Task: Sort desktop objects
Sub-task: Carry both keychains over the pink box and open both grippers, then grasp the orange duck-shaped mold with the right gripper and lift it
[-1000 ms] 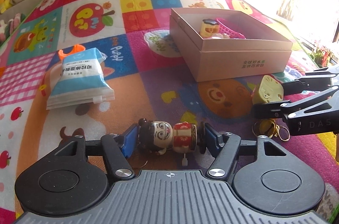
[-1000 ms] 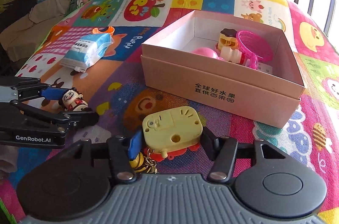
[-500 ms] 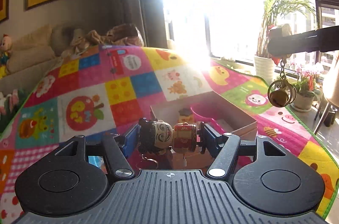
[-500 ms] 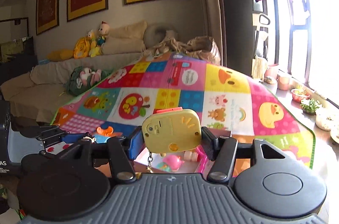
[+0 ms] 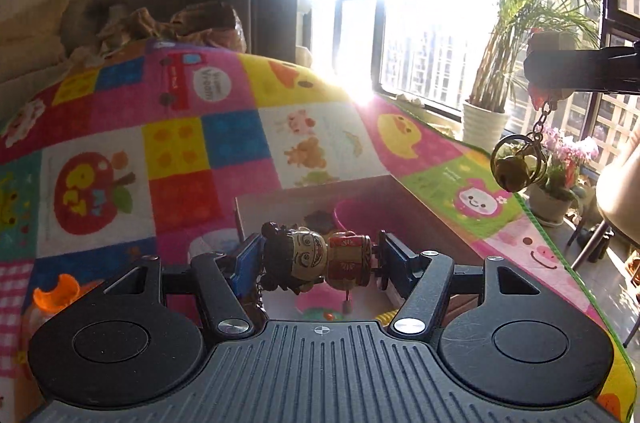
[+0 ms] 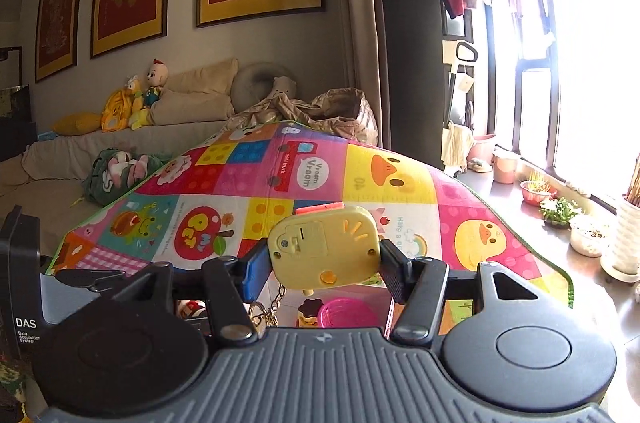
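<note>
Between your left tool's pads: left tool pinches the figurine keychain sideways.
Right tool: your right tool pinches the yellow toy.
Below both: open box.

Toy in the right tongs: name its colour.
Pale yellow toy with an orange dot; clearest in the right wrist view.

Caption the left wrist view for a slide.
Left gripper holds a doll keychain sideways above the open box on the play mat.
</note>
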